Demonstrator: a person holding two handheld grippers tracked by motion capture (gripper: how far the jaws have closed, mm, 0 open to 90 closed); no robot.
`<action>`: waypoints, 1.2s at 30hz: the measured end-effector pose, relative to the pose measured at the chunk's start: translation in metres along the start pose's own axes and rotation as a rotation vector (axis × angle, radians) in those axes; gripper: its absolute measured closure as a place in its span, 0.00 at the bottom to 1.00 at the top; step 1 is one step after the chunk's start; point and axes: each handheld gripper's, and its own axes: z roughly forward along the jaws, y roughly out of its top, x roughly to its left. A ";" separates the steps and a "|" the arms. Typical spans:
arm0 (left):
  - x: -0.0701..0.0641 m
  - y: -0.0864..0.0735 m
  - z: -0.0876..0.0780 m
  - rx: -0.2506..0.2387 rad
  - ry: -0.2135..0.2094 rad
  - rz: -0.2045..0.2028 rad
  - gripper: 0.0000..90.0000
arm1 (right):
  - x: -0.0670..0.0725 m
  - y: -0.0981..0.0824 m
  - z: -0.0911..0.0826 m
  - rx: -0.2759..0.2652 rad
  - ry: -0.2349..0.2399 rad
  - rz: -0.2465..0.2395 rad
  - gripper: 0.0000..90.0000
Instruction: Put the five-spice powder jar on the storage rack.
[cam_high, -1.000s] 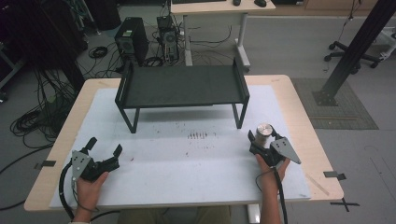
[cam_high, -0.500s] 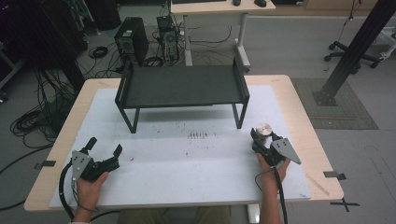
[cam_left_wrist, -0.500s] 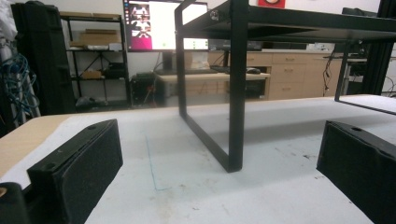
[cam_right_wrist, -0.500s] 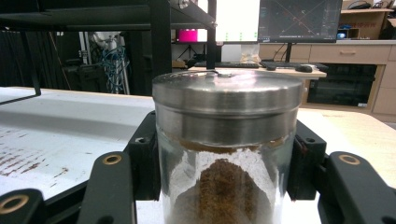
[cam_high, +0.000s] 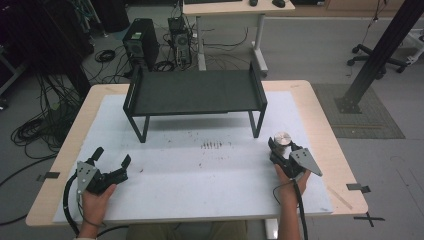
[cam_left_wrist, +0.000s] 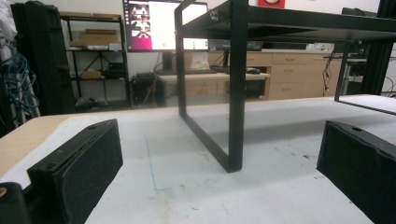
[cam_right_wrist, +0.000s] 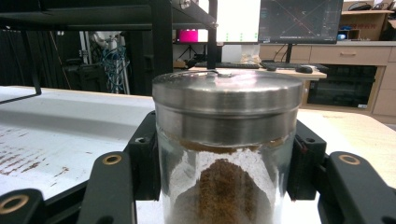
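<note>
A glass jar (cam_high: 281, 139) with a metal lid and brown powder inside stands on the white mat at the right. My right gripper (cam_high: 278, 149) is shut on it from the near side. In the right gripper view the jar (cam_right_wrist: 227, 140) is close up, with black pads (cam_right_wrist: 142, 158) pressed against both of its sides. My left gripper (cam_high: 111, 159) rests low over the mat at the front left, open. Its pads (cam_left_wrist: 84, 163) stand wide apart with nothing between them.
A black metal shelf rack (cam_high: 195, 92) stands on four legs across the back of the white mat (cam_high: 200, 175); one leg (cam_left_wrist: 236, 93) is straight ahead of the left gripper. The wooden table (cam_high: 335, 145) edge runs close to the right of the jar.
The right gripper's jaws have drawn in onto the jar. Both hands and the jar have kept their places.
</note>
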 end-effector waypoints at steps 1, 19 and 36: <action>0.000 0.000 0.000 0.000 0.000 0.001 0.01 | 0.000 0.000 0.000 0.000 0.000 0.000 0.48; 0.000 0.000 0.000 0.000 -0.001 0.000 0.01 | 0.000 0.000 0.000 0.000 0.001 0.000 0.48; 0.000 0.000 0.000 -0.003 0.000 -0.001 0.00 | 0.000 0.000 0.000 0.000 0.001 0.001 0.48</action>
